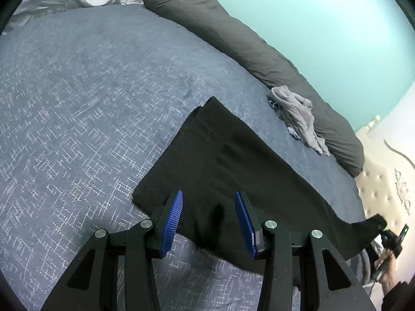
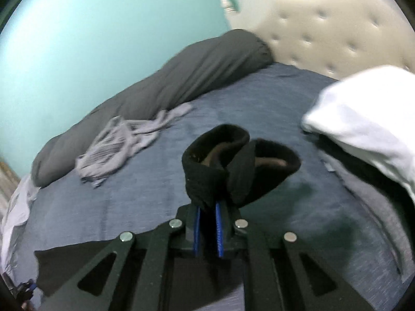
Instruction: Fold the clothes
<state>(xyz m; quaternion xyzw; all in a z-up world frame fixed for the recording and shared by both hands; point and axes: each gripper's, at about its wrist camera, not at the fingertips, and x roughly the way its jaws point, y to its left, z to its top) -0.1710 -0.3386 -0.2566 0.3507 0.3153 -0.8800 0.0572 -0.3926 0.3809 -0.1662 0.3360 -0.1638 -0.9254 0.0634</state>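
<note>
cloth and finishes, bed scene
black garment (image 1: pixel 228 155): matt, fuzzy knit; bedspread (image 1: pixel 90 90): woven blue cloth; headboard (image 2: pixel 337 31): tufted, smooth, faintly glossy; gripper pads (image 1: pixel 173 220): ribbed blue plastic.

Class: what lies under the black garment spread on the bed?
The black garment lies flat on the blue patterned bedspread, which shows all round its edges. The right gripper lifts one end off the bed. Anything else beneath the cloth is covered and cannot be seen.

Our left gripper (image 1: pixel 208 220) and right gripper (image 2: pixel 208 229): black linkage arms, silver round pivot screws, ribbed blue pads (image 1: pixel 172 221).
</note>
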